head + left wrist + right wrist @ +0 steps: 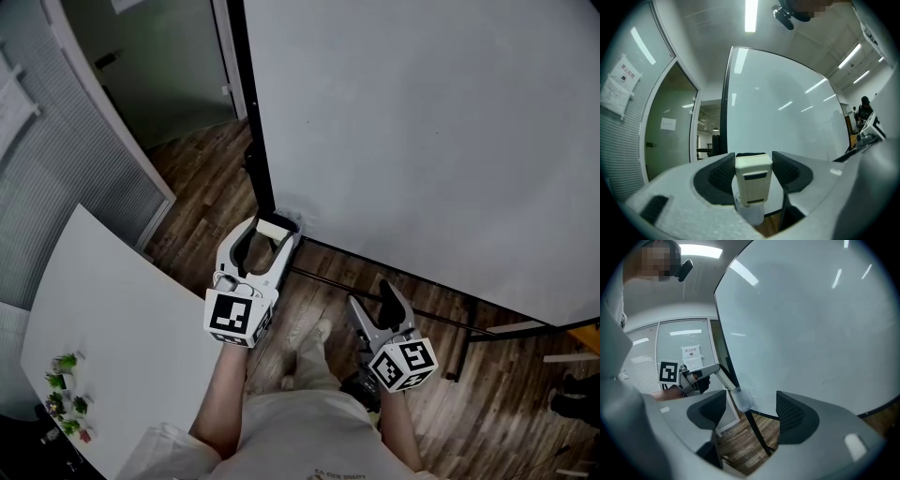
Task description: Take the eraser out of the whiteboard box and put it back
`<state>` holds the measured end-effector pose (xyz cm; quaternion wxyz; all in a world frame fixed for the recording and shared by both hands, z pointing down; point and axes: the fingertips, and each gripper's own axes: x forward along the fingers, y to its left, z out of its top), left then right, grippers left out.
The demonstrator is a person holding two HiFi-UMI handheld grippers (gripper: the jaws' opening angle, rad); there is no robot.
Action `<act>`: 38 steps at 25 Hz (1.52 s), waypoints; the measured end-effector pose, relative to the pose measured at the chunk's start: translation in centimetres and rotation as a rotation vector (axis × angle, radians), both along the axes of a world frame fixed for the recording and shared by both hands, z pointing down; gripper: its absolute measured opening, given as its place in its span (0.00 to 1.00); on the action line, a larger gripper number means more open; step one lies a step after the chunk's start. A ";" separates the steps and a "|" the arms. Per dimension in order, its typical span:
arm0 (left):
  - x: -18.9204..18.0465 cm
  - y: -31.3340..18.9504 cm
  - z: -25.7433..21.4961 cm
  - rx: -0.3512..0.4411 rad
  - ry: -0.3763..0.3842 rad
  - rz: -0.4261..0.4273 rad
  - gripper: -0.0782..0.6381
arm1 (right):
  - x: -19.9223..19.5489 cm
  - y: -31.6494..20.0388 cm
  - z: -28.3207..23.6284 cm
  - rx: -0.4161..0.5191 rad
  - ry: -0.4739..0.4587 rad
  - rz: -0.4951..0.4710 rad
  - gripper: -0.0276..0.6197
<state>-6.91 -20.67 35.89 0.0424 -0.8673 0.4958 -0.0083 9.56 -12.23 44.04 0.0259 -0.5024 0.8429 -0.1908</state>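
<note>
Centre frame, the left gripper (270, 231) clamps the cream eraser (752, 180), seemingly over the box (751, 214); the right gripper (749, 411) gapes empty.

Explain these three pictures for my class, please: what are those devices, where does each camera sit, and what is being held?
There is no robot here. A person stands at a whiteboard and holds a hand-held two-jaw gripper in each hand. The cubes with square markers are part of the grippers.

The head view looks steeply down from a camera on the person's head. The other two cameras ride on the grippers and look along their jaws.

The left gripper is closed on a cream eraser, held level in front of the board. The right gripper is open with nothing between its jaws.

A small white holder, probably the eraser's box, sits at the board's lower corner. A white table at the left carries small plants.
</note>
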 end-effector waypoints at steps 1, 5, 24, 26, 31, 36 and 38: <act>0.0 -0.1 0.0 0.000 0.002 0.000 0.45 | 0.0 -0.1 0.1 -0.003 0.000 0.000 0.55; 0.1 -0.6 0.3 -0.005 0.004 -0.004 0.45 | 0.2 -0.4 0.2 -0.007 -0.001 -0.005 0.55; -0.1 -2.4 2.6 -0.050 -0.007 -0.008 0.45 | 0.4 -2.0 1.5 -0.028 0.027 -0.017 0.55; -0.1 -2.6 2.9 -0.057 -0.006 -0.004 0.45 | 0.2 -2.2 1.7 -0.031 0.028 -0.017 0.55; -0.2 -3.0 3.8 -0.079 -0.002 0.002 0.45 | 0.1 -2.7 2.0 -0.040 0.040 -0.017 0.55; -0.1 -3.4 4.5 -0.095 -0.003 0.008 0.45 | 0.6 -3.3 2.2 -0.045 0.038 -0.003 0.55; -0.1 -3.7 5.0 -0.104 -0.003 0.010 0.45 | 0.7 -3.6 2.5 -0.051 0.042 0.002 0.55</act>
